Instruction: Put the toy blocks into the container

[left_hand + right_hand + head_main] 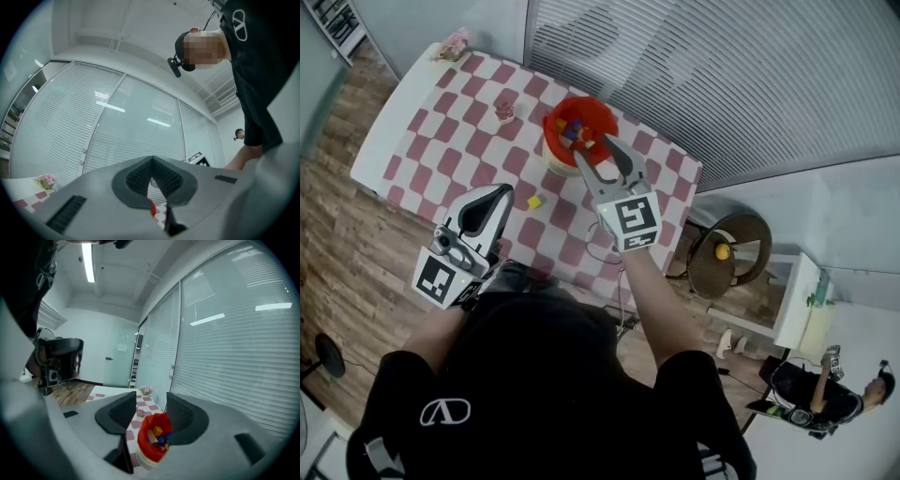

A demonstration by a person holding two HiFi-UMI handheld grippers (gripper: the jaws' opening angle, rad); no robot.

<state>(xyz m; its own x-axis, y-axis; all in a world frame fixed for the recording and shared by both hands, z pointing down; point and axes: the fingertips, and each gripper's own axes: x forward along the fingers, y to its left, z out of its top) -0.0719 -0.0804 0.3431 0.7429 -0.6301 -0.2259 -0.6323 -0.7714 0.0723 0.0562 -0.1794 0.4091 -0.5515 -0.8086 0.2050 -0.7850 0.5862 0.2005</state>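
Note:
A red container (pixel 581 120) holding several coloured blocks (pixel 573 132) stands on the far side of the checked table (pixel 450 141). One yellow block (pixel 533 202) lies on the cloth nearer to me. My right gripper (pixel 595 148) hovers just over the container's near rim, jaws open with nothing between them. In the right gripper view the container (pixel 151 446) and its blocks (pixel 158 434) show below the open right gripper (pixel 150 408). My left gripper (pixel 500 195) hangs above the table's near edge, left of the yellow block. Its jaws meet in the left gripper view, where the left gripper (pixel 152 161) is shut and empty.
A small pink object (pixel 504 111) sits left of the container, and pink flowers (pixel 453 44) at the table's far corner. A round stool with a yellow ball (pixel 723 251) stands right of the table. Blinds run behind it. A person (pixel 825 394) is at the lower right.

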